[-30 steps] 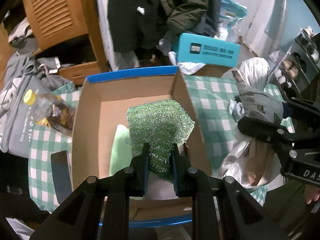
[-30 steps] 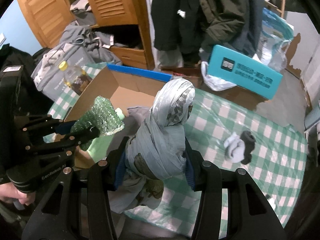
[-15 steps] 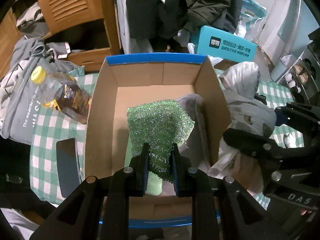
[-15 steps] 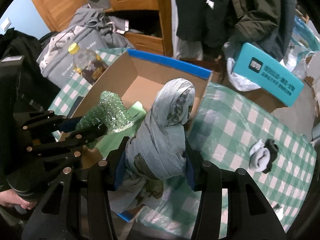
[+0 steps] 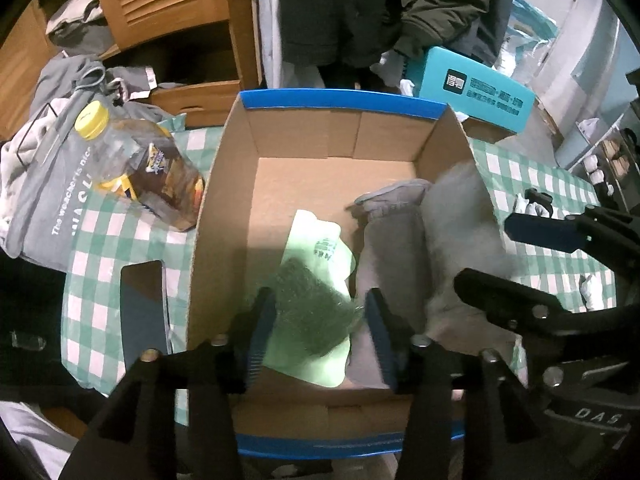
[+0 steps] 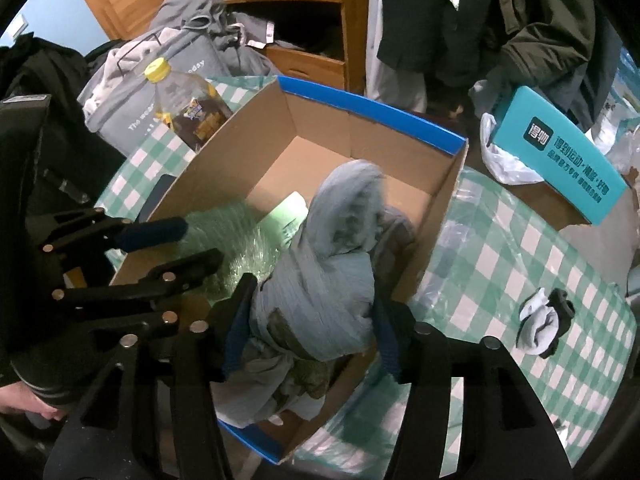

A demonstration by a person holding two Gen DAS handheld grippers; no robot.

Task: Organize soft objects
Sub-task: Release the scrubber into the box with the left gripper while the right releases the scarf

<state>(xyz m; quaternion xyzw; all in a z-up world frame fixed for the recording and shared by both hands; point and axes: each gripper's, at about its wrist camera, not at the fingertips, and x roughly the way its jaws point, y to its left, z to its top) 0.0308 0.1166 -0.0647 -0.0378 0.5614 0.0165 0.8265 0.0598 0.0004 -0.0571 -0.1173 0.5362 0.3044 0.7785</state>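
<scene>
A cardboard box [image 5: 224, 184] with blue rims stands on the green checked cloth. My left gripper [image 5: 318, 320] is open above the box. The green sparkly scrubber [image 5: 316, 312] lies loose between its fingers, on a pale green pouch [image 5: 320, 240]. A grey cloth [image 5: 392, 204] lies in the box to the right. My right gripper [image 6: 310, 320] has opened wide around the rolled grey-blue cloth bundle [image 6: 332, 272], over the box's right side [image 6: 436, 216]. The bundle looks blurred. The scrubber shows in the right wrist view [image 6: 232, 236].
A yellow-capped bottle [image 5: 140, 168] and a dark phone [image 5: 142, 312] lie left of the box. A rolled sock pair [image 6: 544, 324] lies on the cloth to the right. A teal box [image 6: 560, 152], hanging coats and a wooden cabinet stand behind.
My left gripper opened and the scrubber dropped into the box. My right gripper moved left over the box and widened its jaws around the bundle.
</scene>
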